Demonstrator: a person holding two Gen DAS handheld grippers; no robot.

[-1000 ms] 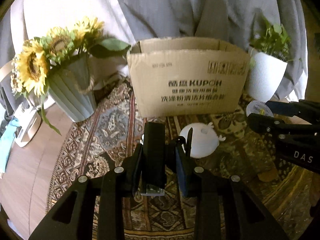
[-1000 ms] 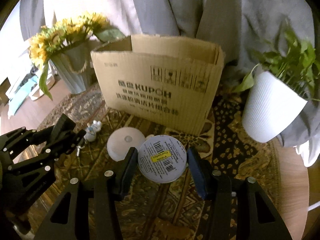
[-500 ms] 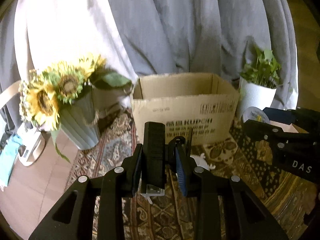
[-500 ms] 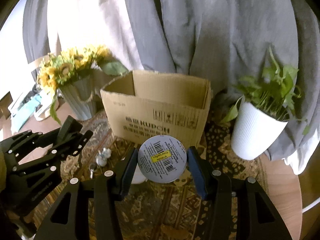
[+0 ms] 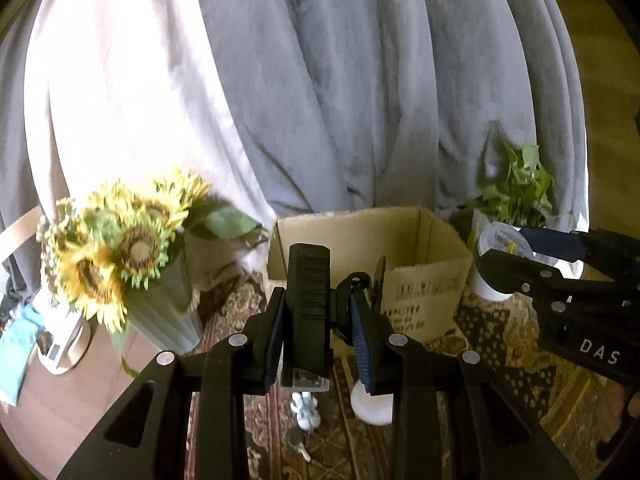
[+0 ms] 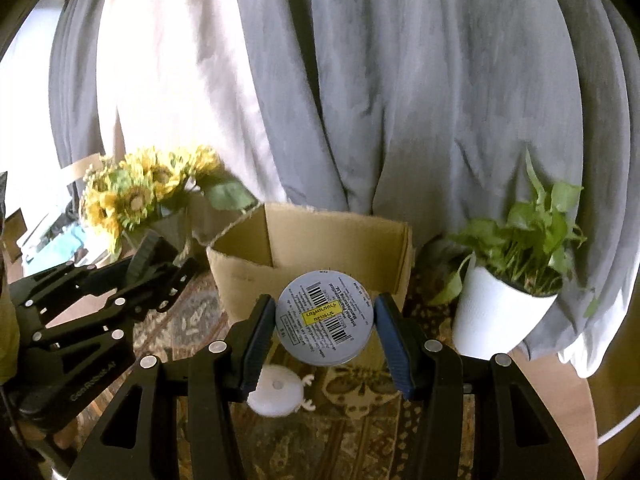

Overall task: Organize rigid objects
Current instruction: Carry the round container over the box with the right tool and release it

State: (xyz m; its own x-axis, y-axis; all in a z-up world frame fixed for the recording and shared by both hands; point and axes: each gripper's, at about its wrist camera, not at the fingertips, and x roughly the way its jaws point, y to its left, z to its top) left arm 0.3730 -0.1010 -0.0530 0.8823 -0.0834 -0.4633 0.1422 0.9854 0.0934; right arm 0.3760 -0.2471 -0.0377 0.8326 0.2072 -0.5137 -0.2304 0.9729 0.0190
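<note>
My left gripper (image 5: 318,320) is shut on a black ribbed clip-like device (image 5: 308,304), held up in front of the open cardboard box (image 5: 424,276). My right gripper (image 6: 326,320) is shut on a round grey tin (image 6: 325,318) with a barcode and yellow label, held up in front of the same box (image 6: 248,272). The tin also shows in the left wrist view (image 5: 500,240). On the patterned cloth below lie a white round object (image 6: 276,396), a small white figurine (image 5: 306,408) and keys (image 5: 298,444).
A vase of sunflowers (image 5: 120,248) stands left of the box. A white pot with a green plant (image 6: 504,308) stands right of it. Grey and white curtains hang behind. A wooden table edge (image 6: 560,400) shows at the right.
Both grippers have risen and pulled back with their objects, so the box looks smaller and its inside shows. The items on the cloth now lie below the grippers.
</note>
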